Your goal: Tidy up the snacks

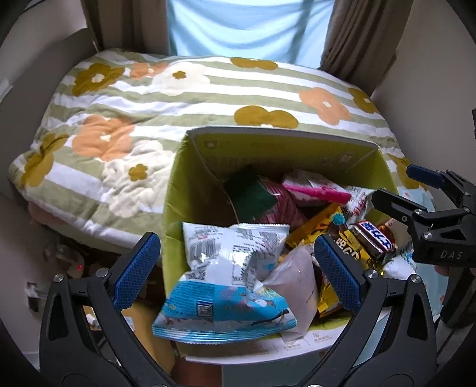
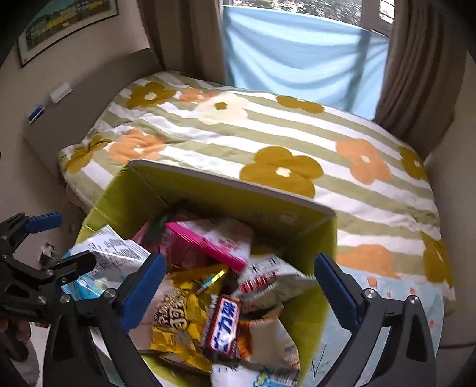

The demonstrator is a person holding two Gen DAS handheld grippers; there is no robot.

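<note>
A bed (image 1: 208, 98) fills the far part of both views, covered by a quilt (image 2: 297, 134) striped in green and white with orange, ochre and cream flowers. Past it hang brown curtains (image 2: 416, 74) on either side of a pale blue cloth (image 2: 297, 47) across the window. Against the bed's near edge stands a green box (image 1: 175, 190) with its top open, full of snacks.

The left gripper (image 1: 238, 274) hangs over the box's near left corner with its blue fingers (image 1: 136, 268) spread wide, touching nothing. Between them lies a crumpled blue and white snack bag (image 1: 226, 285), free of both pads. Just beyond the right-hand finger sit a yellow packet (image 1: 318, 226) and a brown chocolate bar (image 1: 374, 238), with a pink box (image 1: 315, 190) further in.

The right gripper (image 2: 241, 288) is also spread wide, empty, over the box's right half. The chocolate bar (image 2: 223, 324) lies between its fingers (image 2: 336, 288), beside the yellow packet (image 2: 178, 315); the pink box (image 2: 208, 241) lies ahead of them.

Only the right wrist view shows a framed picture (image 2: 65, 23) on the wall, the headboard (image 2: 89, 98) with a white item (image 2: 59, 92) fixed to it, and the window glass above the cloth. Only the left wrist view shows clutter on the floor (image 1: 68, 262) outside the left-hand finger, with a small red light (image 1: 79, 267).
</note>
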